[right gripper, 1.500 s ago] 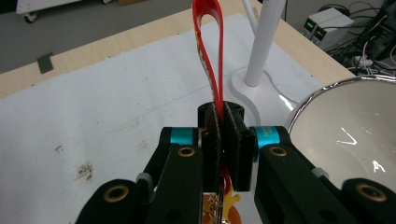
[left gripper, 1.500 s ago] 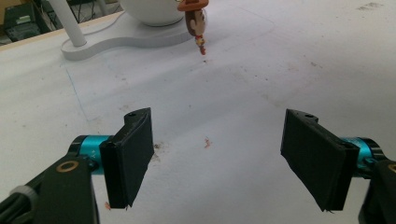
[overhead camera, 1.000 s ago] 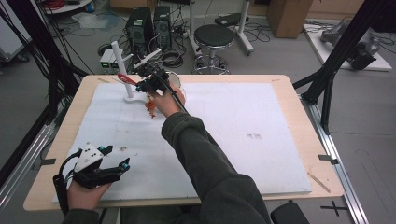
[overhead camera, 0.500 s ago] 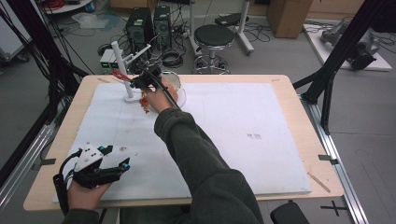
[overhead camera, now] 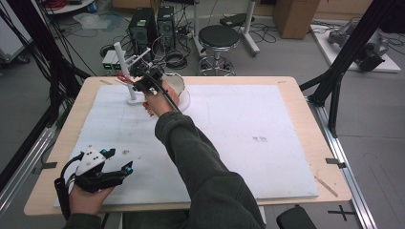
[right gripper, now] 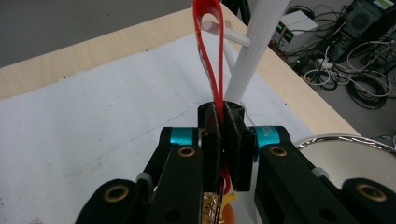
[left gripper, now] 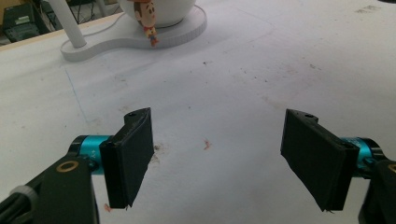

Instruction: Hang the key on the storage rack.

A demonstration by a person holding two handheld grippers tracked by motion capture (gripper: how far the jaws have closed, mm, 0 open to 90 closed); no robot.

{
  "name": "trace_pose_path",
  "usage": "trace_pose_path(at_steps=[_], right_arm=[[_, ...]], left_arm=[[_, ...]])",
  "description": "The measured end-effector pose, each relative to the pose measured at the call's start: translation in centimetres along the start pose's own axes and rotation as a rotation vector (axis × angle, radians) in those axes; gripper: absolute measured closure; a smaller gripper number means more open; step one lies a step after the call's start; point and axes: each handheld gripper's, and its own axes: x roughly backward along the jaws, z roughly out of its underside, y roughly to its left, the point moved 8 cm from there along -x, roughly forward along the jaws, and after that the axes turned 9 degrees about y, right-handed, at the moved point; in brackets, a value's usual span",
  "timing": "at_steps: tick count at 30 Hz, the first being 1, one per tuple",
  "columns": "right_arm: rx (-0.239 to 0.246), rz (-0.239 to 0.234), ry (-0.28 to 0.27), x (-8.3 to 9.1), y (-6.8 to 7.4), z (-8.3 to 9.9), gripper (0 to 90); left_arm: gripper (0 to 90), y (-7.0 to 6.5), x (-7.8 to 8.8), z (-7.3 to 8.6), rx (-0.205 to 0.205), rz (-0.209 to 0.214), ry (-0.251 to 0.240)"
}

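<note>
Both jaws of right gripper (right gripper: pixel 223 140) clamp red strap (right gripper: pixel 208 56), its loop over peg (right gripper: pixel 224 32) ahead; left gripper (left gripper: pixel 219 158) open, empty.

The strap (right gripper: pixel 208 51) is bright red, looped over a white peg (right gripper: pixel 219 31) on the white stand (right gripper: pixel 261 46). The right gripper (right gripper: pixel 223 140) has black jaws and teal collars, as does the left gripper (left gripper: pixel 219 158). The mat (overhead camera: pixel 239 129) is white with small reddish specks, the desk (overhead camera: pixel 305 100) pale wood, the bowl (overhead camera: pixel 177 86) white.
</note>
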Motion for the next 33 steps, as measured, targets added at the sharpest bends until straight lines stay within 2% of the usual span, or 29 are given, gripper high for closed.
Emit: trace_pose_path(at_steps=[18, 24, 25, 27, 28, 33], right_arm=[[-0.007, 0.019, 0.057, -1.7, 0.0, 0.2, 85.8], [-0.024, 0.014, 0.077, -2.3, -0.1, 0.5, 85.4], [-0.030, 0.013, 0.076, -2.4, -0.2, 0.5, 84.8], [-0.044, -0.006, 0.066, -2.4, -0.3, 0.5, 75.7], [-0.050, 0.000, 0.066, -2.4, -0.3, 0.5, 72.9], [-0.066, -0.022, 0.061, -1.9, -0.7, 0.7, 70.5]], left_arm=[[25.7, 0.0, 0.0, 0.0, 0.003, 0.001, -0.003], [25.7, 0.1, 0.1, 0.0, 0.006, -0.001, -0.006], [25.7, 0.1, 0.1, 0.0, 0.006, -0.001, -0.006], [25.7, 0.1, 0.1, 0.0, 0.003, 0.000, -0.006], [25.7, 0.1, 0.1, 0.0, 0.003, -0.001, -0.005], [25.8, 0.0, 0.1, 0.0, 0.005, -0.002, -0.005]])
